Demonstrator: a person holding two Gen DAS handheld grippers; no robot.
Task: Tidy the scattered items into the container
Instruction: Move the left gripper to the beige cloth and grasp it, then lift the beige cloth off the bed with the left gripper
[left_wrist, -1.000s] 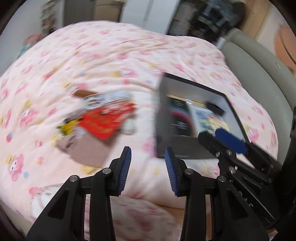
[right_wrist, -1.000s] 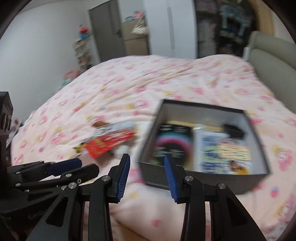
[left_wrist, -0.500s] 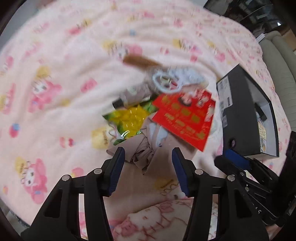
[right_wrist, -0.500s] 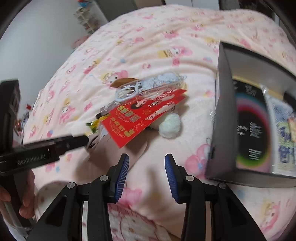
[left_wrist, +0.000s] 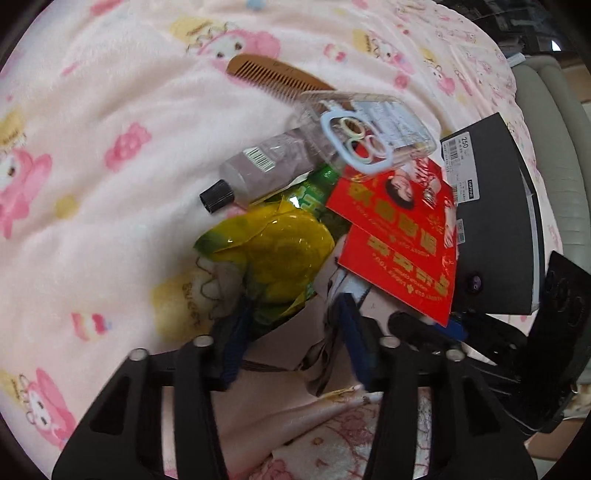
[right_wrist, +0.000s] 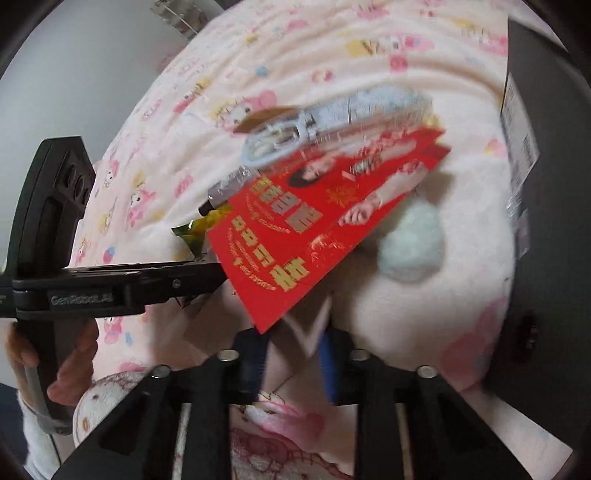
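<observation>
A heap of items lies on the pink bed cover: a wooden comb (left_wrist: 273, 75), a clear phone case (left_wrist: 365, 123), a small bottle with a black cap (left_wrist: 258, 171), a yellow-green snack bag (left_wrist: 277, 254), red envelopes (left_wrist: 399, 236) and a beige cloth (left_wrist: 280, 350). The black box (left_wrist: 495, 221) stands to the right. My left gripper (left_wrist: 291, 325) is open, its fingers low over the snack bag and cloth. My right gripper (right_wrist: 293, 354) is open at the near corner of the red envelopes (right_wrist: 314, 225), with a white paper edge between its fingers.
A pale fluffy ball (right_wrist: 412, 251) lies between the envelopes and the box wall (right_wrist: 546, 184). A grey padded headboard (left_wrist: 554, 122) runs behind the box. A pink-patterned sleeve (right_wrist: 280, 443) shows under both grippers. The bed cover stretches far to the left.
Both grippers have dropped and pushed forward into the heap. The left one now reaches the snack bag and cloth; the right one reaches the envelopes' corner. Both stay open.
</observation>
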